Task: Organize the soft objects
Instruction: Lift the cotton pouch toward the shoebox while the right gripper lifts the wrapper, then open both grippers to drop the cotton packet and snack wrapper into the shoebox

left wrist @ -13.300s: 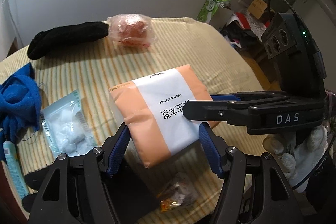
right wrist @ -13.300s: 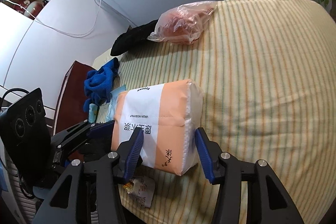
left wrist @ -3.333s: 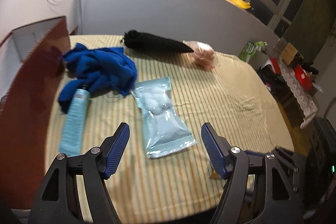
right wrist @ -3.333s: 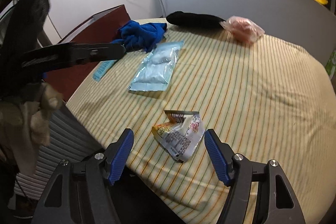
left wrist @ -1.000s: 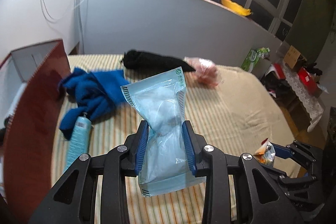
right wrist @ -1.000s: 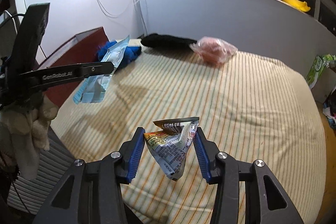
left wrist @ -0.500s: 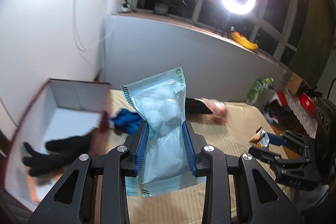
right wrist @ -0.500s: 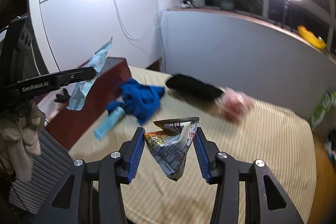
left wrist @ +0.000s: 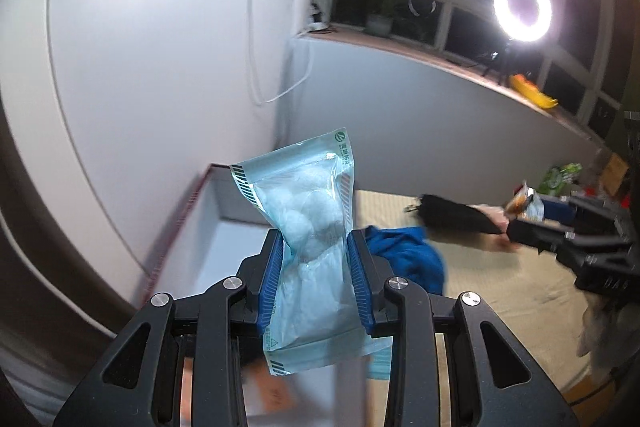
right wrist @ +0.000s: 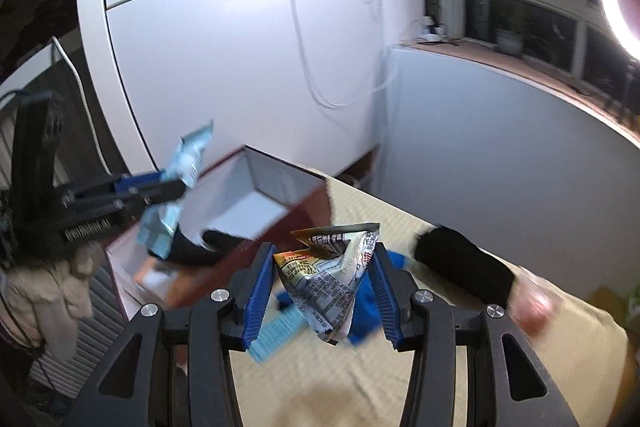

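My left gripper [left wrist: 316,267] is shut on a light blue bag of cotton balls [left wrist: 308,227] and holds it in the air over an open box with a red outside and white inside [left wrist: 224,227]. In the right wrist view the left gripper [right wrist: 168,187] and its bag [right wrist: 180,187] hang above the box [right wrist: 256,203]. My right gripper [right wrist: 324,279] is shut on a crumpled snack packet [right wrist: 328,279], raised above the striped table [right wrist: 440,379]. It also shows in the left wrist view [left wrist: 528,207].
A blue cloth [left wrist: 404,255], a black sock-like item [right wrist: 464,267] and a pink bagged item [right wrist: 532,303] lie on the table. A light blue tube [right wrist: 276,335] lies near the box. A black item [right wrist: 200,243] lies inside the box. White walls stand behind.
Both grippers have swung left toward the box with their loads. The cotton bag now hangs over the open box; the snack packet is nearer the box's edge.
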Demonstrator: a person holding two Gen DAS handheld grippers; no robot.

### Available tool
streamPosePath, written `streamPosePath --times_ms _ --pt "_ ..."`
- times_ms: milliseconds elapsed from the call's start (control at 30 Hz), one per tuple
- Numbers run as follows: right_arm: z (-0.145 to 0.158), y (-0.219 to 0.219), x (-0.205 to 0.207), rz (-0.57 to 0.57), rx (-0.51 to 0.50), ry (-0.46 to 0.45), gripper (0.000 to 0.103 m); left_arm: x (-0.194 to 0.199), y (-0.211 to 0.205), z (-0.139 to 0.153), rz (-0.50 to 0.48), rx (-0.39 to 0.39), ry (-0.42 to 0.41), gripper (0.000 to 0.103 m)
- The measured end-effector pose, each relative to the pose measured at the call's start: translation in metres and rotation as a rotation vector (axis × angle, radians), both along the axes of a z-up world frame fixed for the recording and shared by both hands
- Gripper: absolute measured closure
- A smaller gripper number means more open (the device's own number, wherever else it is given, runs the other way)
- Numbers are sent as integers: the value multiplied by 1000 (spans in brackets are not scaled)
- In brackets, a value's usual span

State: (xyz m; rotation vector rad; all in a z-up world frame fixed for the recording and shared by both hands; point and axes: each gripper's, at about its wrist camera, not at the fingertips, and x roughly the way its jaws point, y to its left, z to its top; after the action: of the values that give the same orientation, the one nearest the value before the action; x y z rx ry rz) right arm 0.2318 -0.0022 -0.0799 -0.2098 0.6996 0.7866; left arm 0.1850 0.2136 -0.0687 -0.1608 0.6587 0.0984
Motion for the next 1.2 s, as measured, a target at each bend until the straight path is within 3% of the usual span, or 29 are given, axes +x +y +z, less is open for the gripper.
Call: streamPosePath --times_ms 233,500,700,800,900,967,1200 --pt "-16 72 33 74 20 90 60 12 18 -18 31 12 47 72" --pt "-44 126 61 105 -8 158 60 24 23 -30 37 21 80 72" --pt "-51 141 74 98 -4 183 59 26 29 -33 58 33 91 71" --pt "-49 145 77 103 3 189 57 25 33 -34 71 33 94 65" --pt "-45 147 75 98 -6 166 48 25 36 -34 85 29 102 56" --pt "-43 147 75 93 -3 157 35 23 38 -33 100 32 97 47" --pt "-35 136 73 79 14 142 34 16 38 -31 102 22 88 45"
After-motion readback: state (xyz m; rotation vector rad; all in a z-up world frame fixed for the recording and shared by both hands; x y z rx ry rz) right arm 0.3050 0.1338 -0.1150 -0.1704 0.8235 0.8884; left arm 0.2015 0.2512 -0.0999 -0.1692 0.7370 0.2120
